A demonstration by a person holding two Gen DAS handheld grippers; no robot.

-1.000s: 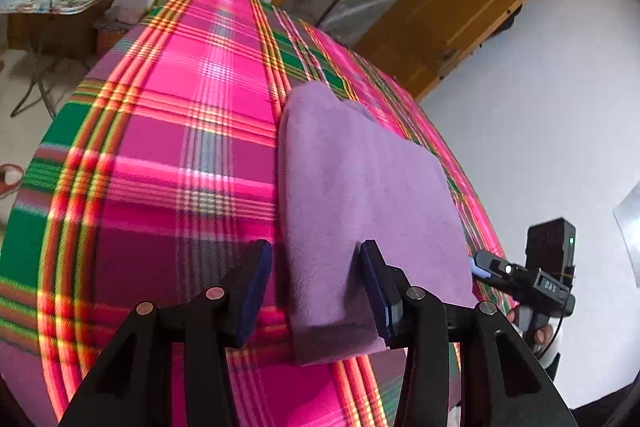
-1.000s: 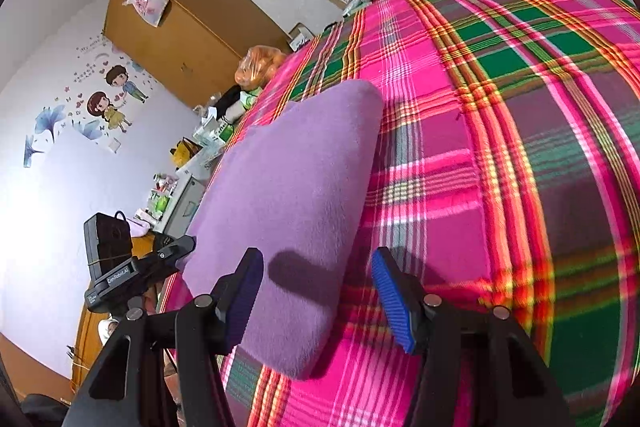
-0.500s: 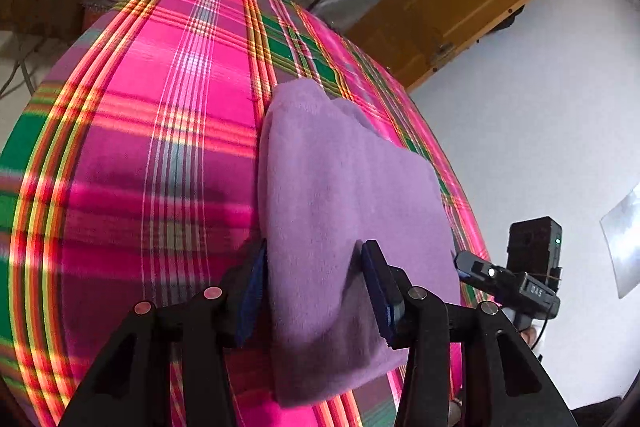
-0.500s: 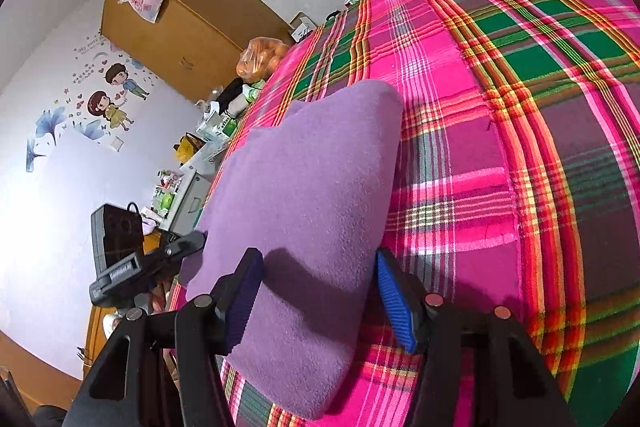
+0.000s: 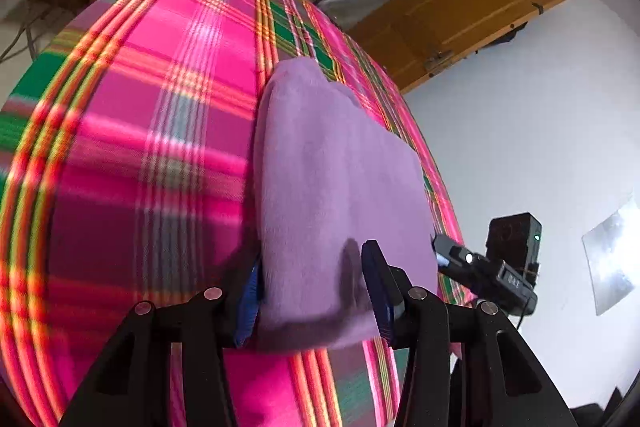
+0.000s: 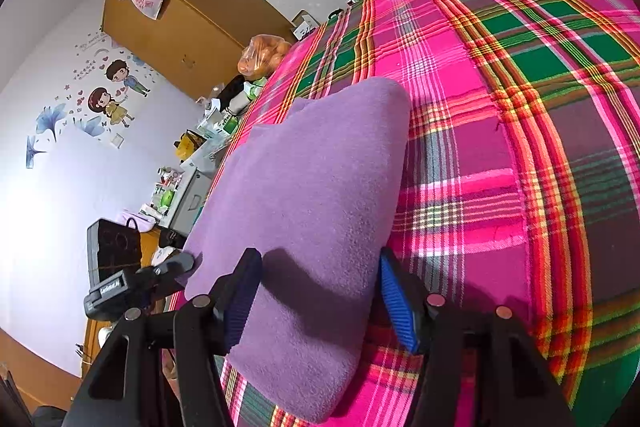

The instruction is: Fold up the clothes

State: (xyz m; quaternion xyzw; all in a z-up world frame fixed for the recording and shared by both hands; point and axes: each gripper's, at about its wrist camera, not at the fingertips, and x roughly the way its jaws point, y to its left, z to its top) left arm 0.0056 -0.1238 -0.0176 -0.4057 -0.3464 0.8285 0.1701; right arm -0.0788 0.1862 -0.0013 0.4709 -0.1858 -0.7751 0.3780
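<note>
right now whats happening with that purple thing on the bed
A person is folding clothes with a handheld gripper in each hand. The purple garment already lies folded into a thick rectangle on the pink plaid bedspread. The left gripper and the right gripper each sit at a near corner of it, jaws open around the edge of the cloth, not pinching it. Whether they are about to grab it or have just let go cannot be told from this moment.

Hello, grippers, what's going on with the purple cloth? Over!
Left gripper and right gripper open, astride purple cloth. Cloth folded flat on plaid blanket. Nothing blocking.
</note>
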